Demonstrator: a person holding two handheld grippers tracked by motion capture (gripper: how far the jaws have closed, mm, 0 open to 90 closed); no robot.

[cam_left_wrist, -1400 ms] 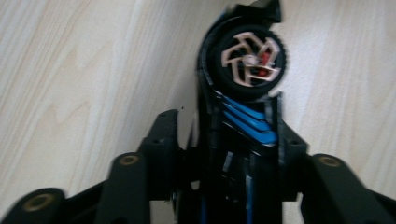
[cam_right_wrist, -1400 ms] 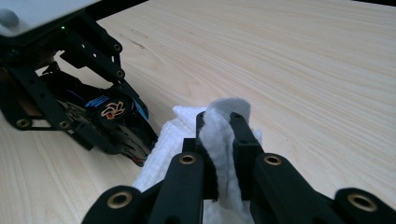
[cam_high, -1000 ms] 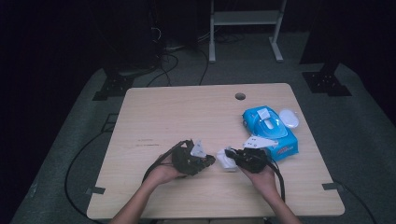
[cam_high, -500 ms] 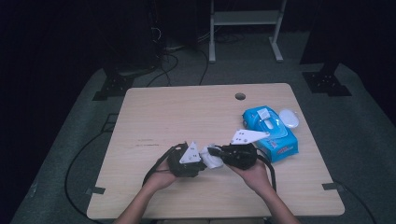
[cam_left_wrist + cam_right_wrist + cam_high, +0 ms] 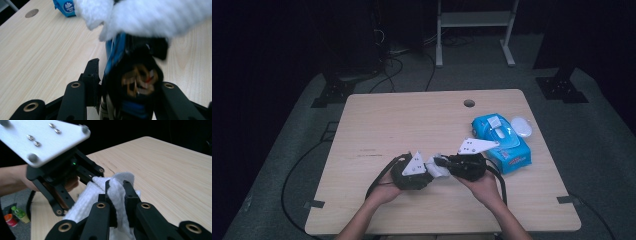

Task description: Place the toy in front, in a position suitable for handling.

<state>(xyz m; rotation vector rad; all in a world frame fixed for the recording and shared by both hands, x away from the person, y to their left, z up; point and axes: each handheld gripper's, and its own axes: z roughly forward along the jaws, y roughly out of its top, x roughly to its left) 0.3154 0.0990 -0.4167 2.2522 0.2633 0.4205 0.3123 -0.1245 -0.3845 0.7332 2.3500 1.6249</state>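
Both grippers have risen and met over the table's front, sharing 1 white wipe. Right gripper pinches its fold; left gripper grips its other end. Soft, light, floppy; hold edges.

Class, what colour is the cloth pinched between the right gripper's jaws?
White: the cloth shows best in the right gripper view.
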